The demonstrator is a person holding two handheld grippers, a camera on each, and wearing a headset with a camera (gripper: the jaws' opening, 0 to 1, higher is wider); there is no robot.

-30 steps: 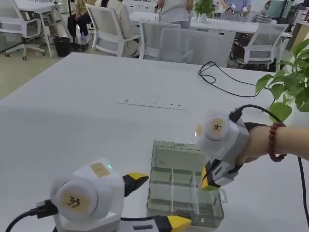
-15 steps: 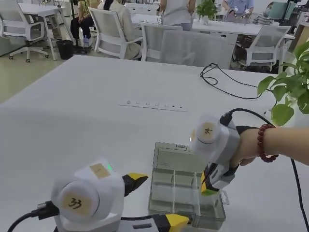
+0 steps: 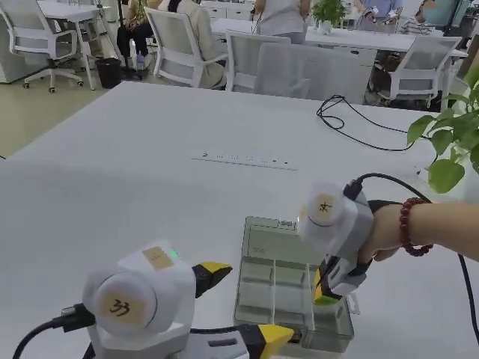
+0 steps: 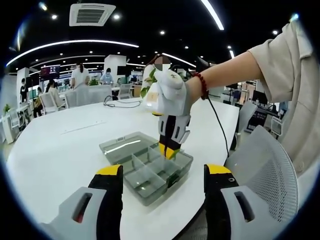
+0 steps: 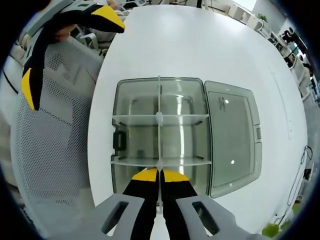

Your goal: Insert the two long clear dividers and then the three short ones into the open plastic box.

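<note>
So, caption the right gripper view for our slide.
Right gripper shut on a clear divider in the open plastic box.

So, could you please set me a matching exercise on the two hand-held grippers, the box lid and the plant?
1. left hand-held gripper
2. right hand-held gripper
3. box lid
4. leafy plant

A. lying open, flat on the table
B. jaws apart, holding nothing
C. green, at the table's right side
D. jaws shut on a clear divider

Pairs: 1-B, 2-D, 3-A, 4-C.
</note>
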